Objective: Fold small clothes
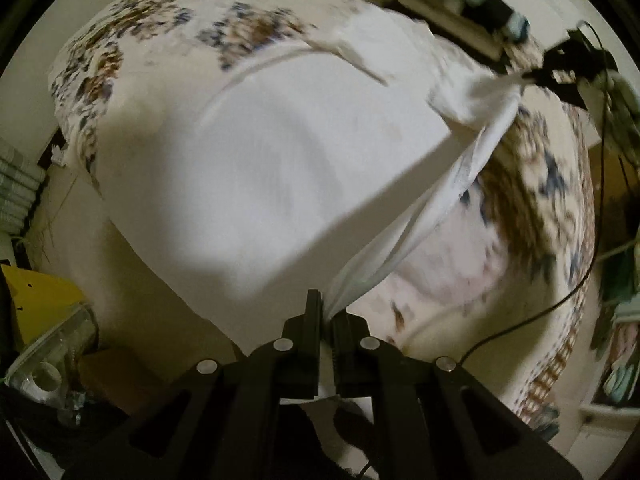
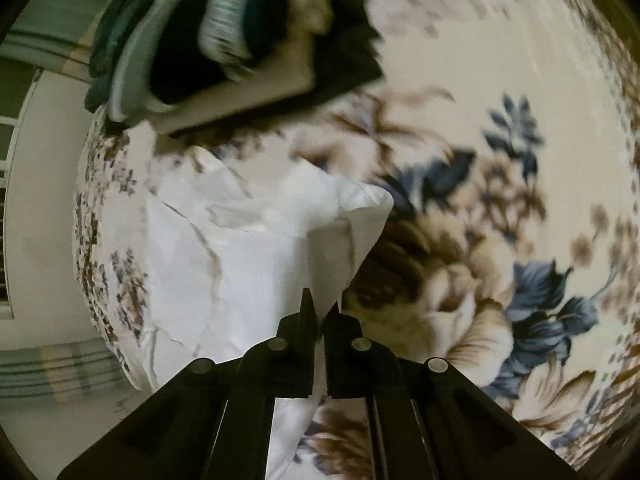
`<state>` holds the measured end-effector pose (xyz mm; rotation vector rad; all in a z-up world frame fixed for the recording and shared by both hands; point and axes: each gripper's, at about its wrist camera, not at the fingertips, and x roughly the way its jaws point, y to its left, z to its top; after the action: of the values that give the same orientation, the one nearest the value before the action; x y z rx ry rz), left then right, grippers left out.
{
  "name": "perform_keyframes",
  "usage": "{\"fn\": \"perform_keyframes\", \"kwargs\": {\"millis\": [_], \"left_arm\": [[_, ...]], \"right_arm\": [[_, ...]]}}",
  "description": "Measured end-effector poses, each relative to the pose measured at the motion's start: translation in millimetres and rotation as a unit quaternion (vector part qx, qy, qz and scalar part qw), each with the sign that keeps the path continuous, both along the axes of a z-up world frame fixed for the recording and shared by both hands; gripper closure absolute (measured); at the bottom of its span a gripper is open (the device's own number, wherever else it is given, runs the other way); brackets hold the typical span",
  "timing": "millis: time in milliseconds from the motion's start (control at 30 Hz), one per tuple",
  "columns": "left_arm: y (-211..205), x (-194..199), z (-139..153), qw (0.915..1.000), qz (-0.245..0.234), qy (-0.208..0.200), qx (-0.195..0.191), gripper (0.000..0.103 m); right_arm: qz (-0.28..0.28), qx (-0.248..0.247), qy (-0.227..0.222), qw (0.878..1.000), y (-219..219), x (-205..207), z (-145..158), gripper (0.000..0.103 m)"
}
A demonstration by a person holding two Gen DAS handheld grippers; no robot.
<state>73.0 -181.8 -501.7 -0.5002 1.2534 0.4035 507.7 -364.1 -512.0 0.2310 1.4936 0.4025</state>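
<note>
Pinched between the jaws of the left gripper (image 1: 327,312) is a bunched edge of a white garment (image 1: 272,168), with fabric seen squeezed in the narrow gap between the two black fingers (image 1: 312,320). From that grip the cloth is stretched taut up and to the right, where its far end is held by the right gripper (image 1: 560,68), seen small and blurred near the top right edge of the left wrist view. The broad flat part of the garment is spread over a floral bedspread (image 1: 132,52) patterned in brown and blue on cream. In the right wrist view the right gripper (image 2: 321,312) is seen with its jaws nearly together, clamped on a thin fold of the white garment (image 2: 248,264), which is passed between the fingertips and hangs down below them. The rest of the cloth is seen wrinkled and lying on the floral bedspread (image 2: 500,208) to the left of the jaws. A stack of folded clothes (image 2: 224,40) in dark, grey and teal tones is placed on the bed beyond the garment, apart from it. A yellow object (image 1: 40,300) and clutter are seen at lower left of the left wrist view, off the bed. Both views are motion-blurred.
</note>
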Motion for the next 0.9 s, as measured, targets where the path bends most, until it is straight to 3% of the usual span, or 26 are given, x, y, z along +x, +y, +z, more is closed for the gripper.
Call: {"fn": "perform_keyframes", "kwargs": {"millis": [200,333,567,800,900], "left_arm": [[89,0,6,0.9992,0.029,-0.021,-0.015,0.100],[139,0,-9,0.9988,0.032,-0.022,-0.030,0.100],[214,1,-54,0.9971,0.028,-0.011,-0.071,0.100],[253,4,-96,0.9953,0.016,-0.003,-0.095,0.096],[265,-2,-119,0.9955,0.014,0.034,-0.088,0.096]], "right_arm": [[0.023,-0.010,-0.030,0.999,89,5,45,0.100],[0.043,-0.034,-0.050,0.997,167,8,51,0.100],[0.071,-0.113,-0.070,0.989,293,16,19,0.100],[0.079,-0.177,-0.079,0.978,348,20,-25,0.100],[0.078,-0.175,-0.068,0.979,355,22,-39,0.100]]}}
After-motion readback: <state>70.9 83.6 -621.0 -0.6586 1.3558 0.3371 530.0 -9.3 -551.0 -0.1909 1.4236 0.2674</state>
